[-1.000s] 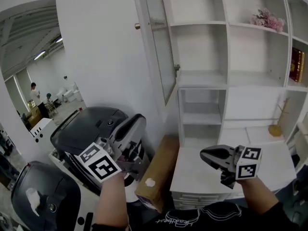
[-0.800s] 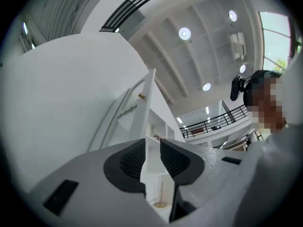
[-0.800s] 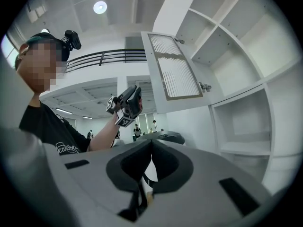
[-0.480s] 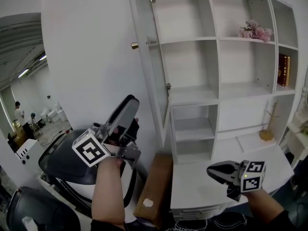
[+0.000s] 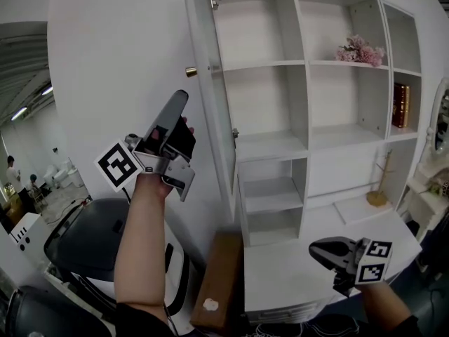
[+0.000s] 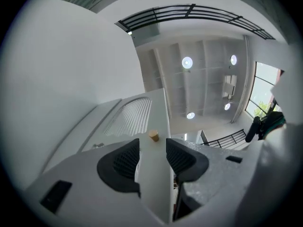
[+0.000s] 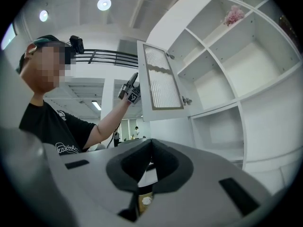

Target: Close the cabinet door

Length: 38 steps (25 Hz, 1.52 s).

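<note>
The cabinet door (image 5: 210,104) hung wide open, so the left gripper (image 5: 181,114) sat at its free edge — jaws just spread, the edge between them ungripped — apparently to swing it shut, the right gripper (image 5: 316,247) low, clenched empty.

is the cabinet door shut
No, the cabinet door stands swung out, leaving the shelves uncovered.

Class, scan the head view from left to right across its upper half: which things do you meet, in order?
Left gripper → cabinet door, whose edge shows between that gripper's just-opened jaws → pink flowers → dark red book.
</note>
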Each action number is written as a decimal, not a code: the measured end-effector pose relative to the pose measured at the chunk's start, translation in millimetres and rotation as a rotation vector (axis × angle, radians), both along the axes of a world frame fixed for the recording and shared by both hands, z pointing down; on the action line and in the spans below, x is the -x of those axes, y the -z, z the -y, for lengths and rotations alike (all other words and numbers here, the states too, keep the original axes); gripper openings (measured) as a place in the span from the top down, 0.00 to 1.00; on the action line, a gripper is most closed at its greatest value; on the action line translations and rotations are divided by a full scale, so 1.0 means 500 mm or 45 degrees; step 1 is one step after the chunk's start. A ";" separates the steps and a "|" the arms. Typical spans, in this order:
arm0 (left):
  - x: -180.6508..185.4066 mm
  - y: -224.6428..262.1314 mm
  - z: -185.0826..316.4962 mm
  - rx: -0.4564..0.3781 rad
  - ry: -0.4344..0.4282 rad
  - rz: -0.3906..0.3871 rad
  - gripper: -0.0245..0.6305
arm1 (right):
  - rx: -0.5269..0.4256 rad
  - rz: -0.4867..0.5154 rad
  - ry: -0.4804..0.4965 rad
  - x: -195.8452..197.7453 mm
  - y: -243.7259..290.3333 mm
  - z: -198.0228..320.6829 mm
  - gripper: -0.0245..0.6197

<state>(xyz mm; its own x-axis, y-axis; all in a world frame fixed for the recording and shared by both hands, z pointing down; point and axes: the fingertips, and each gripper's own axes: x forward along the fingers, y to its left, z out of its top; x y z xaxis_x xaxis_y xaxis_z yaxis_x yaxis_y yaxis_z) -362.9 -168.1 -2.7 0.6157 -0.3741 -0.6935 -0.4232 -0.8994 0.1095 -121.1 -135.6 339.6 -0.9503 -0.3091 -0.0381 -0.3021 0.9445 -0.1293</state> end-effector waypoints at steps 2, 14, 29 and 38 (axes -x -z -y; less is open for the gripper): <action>0.000 0.030 0.011 -0.016 -0.038 -0.037 0.71 | -0.021 0.012 -0.030 -0.005 0.016 0.004 0.96; -0.034 0.079 0.039 -0.094 -0.291 -0.064 0.71 | 0.027 0.012 -0.029 0.005 -0.035 -0.010 0.96; -0.055 0.094 0.027 -0.220 -0.282 -0.004 0.83 | 0.069 0.037 -0.087 -0.003 -0.063 -0.001 0.96; -0.058 0.090 0.028 -0.263 -0.216 0.061 0.83 | 0.149 0.008 -0.057 0.027 -0.100 0.006 0.96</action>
<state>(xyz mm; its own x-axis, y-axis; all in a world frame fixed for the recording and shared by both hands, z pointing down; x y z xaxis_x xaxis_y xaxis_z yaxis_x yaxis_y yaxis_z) -333.7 -182.1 -47.9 0.6916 -0.1163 -0.7128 -0.2645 -0.9592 -0.1001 -134.5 -138.8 389.4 -0.9353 -0.3538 -0.0053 -0.3424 0.9085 -0.2396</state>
